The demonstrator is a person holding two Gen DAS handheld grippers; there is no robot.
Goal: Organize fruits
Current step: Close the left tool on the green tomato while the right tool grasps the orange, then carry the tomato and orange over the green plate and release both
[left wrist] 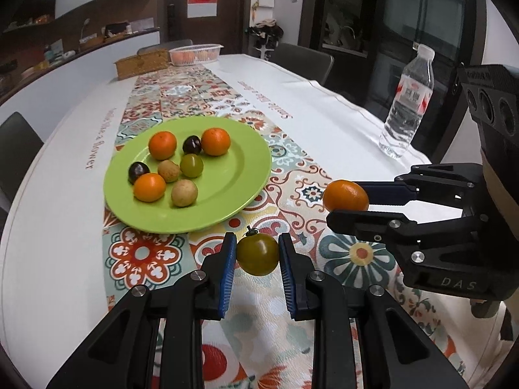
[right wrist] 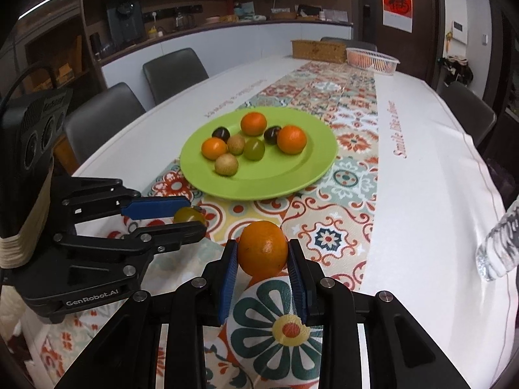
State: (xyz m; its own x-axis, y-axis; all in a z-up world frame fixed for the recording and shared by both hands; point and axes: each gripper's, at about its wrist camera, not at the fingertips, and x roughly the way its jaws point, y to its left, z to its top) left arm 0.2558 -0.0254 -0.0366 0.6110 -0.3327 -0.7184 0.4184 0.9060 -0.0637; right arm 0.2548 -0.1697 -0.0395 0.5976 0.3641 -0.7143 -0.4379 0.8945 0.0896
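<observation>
Your left gripper (left wrist: 258,254) clamps a green tomato (left wrist: 258,254); your right gripper (right wrist: 262,256) clamps a small orange (right wrist: 262,248), both near the green plate (left wrist: 246,175). Either round fruit could slip out, or roll off the crowded plate once released.

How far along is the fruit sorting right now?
Seven fruits already sit on the green plate. In hand: the left gripper is shut on a green tomato, and the right gripper is shut on an orange. Both fruits are held short of the plate. No other loose fruit shows on the tablecloth.
</observation>
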